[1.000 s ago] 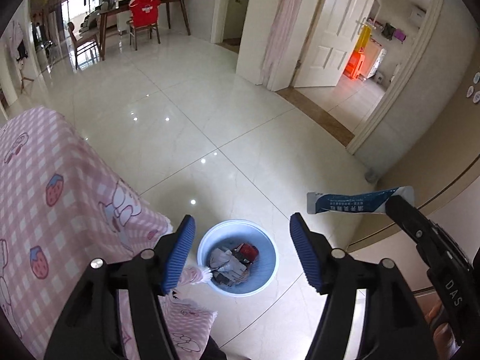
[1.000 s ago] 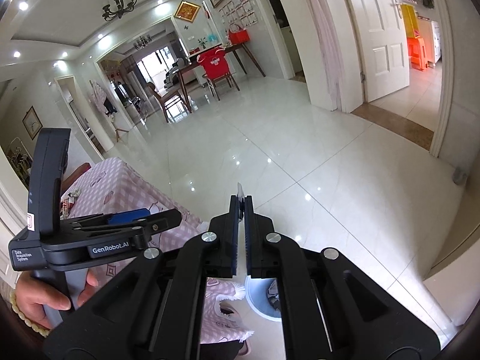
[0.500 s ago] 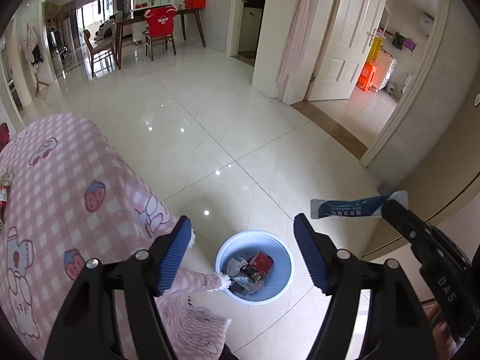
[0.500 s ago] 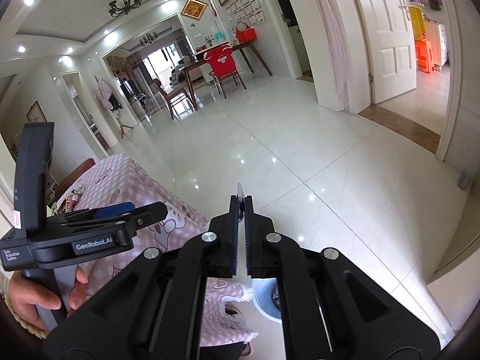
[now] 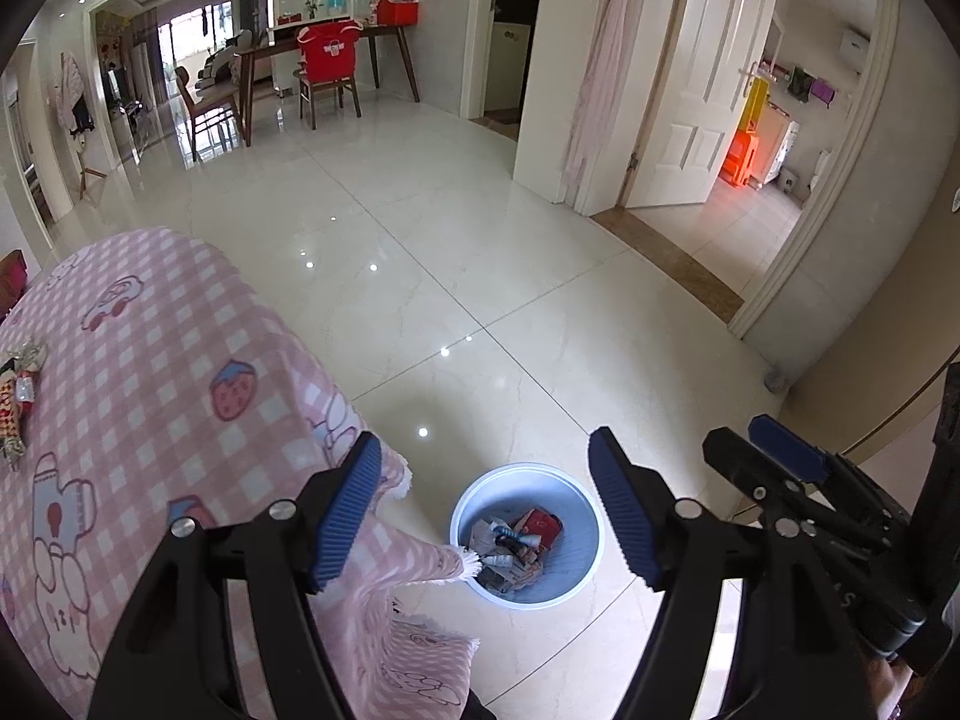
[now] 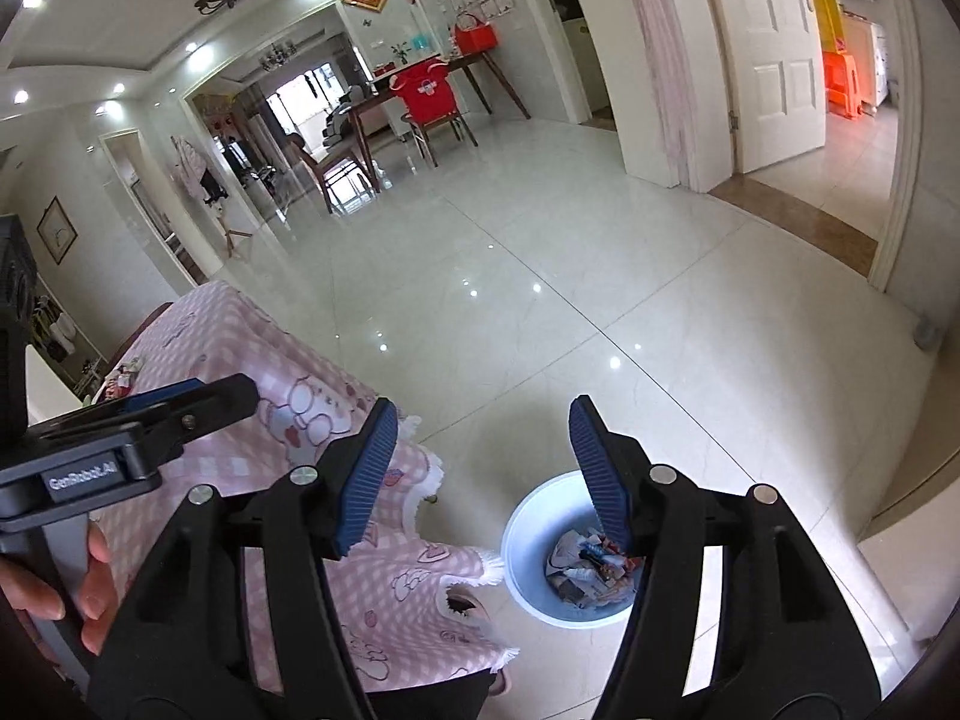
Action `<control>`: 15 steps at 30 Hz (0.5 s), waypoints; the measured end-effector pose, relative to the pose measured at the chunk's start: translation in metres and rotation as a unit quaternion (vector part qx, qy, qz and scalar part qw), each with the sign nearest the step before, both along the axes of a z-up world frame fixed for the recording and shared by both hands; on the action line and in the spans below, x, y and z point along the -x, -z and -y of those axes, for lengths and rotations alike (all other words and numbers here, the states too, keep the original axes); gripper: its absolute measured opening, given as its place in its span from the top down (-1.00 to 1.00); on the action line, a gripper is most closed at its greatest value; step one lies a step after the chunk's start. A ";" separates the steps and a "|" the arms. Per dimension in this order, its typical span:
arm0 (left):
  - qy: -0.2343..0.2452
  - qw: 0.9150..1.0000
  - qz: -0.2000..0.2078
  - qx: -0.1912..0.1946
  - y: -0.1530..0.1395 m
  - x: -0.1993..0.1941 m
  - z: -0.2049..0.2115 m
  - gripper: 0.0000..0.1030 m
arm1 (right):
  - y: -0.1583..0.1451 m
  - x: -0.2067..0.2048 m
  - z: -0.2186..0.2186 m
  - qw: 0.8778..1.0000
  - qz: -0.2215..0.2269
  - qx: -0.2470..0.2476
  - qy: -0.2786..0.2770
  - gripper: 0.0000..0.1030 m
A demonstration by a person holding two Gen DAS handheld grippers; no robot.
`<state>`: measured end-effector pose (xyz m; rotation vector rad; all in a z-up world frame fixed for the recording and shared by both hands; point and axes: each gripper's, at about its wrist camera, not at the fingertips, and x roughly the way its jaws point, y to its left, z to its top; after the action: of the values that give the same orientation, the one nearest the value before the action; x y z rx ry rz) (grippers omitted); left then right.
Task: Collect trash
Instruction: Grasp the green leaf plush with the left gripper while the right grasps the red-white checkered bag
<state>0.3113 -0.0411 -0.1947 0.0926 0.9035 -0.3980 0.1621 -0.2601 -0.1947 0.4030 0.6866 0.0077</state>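
A light blue trash bin (image 5: 528, 534) stands on the tiled floor beside the table, holding several wrappers and packets. It also shows in the right wrist view (image 6: 540, 546). My left gripper (image 5: 486, 510) is open and empty above the bin. My right gripper (image 6: 480, 474) is open and empty, above and left of the bin; it shows at the right of the left wrist view (image 5: 780, 450). More trash (image 5: 18, 396) lies on the pink checked tablecloth (image 5: 150, 372) at the far left.
The table with its hanging cloth (image 6: 288, 408) is left of the bin. A glossy tiled floor (image 5: 480, 252) stretches ahead. A white door (image 5: 690, 90) and doorway stand at the right. A dining table with a red-covered chair (image 5: 327, 60) is far back.
My right gripper has opened and the blue and white packet it held is gone from it. Both grippers have risen and tilted, showing more of the table.
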 end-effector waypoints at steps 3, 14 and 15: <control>-0.009 1.000 0.007 0.004 -0.008 0.006 -0.022 -0.36 | -0.015 0.001 -0.016 1.000 0.014 -0.001 -0.018 -0.16; -0.101 0.994 0.042 0.010 -0.048 0.017 -0.148 -0.39 | -0.059 -0.020 -0.117 0.990 0.045 0.002 -0.137 -0.16; -0.113 0.993 0.046 0.010 -0.051 0.017 -0.162 -0.40 | -0.063 -0.025 -0.132 0.987 0.045 0.005 -0.153 -0.16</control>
<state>0.2939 0.1213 -0.1434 -0.0094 0.8095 -0.1900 0.1866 -0.1279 -0.1320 0.2821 0.6542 0.3116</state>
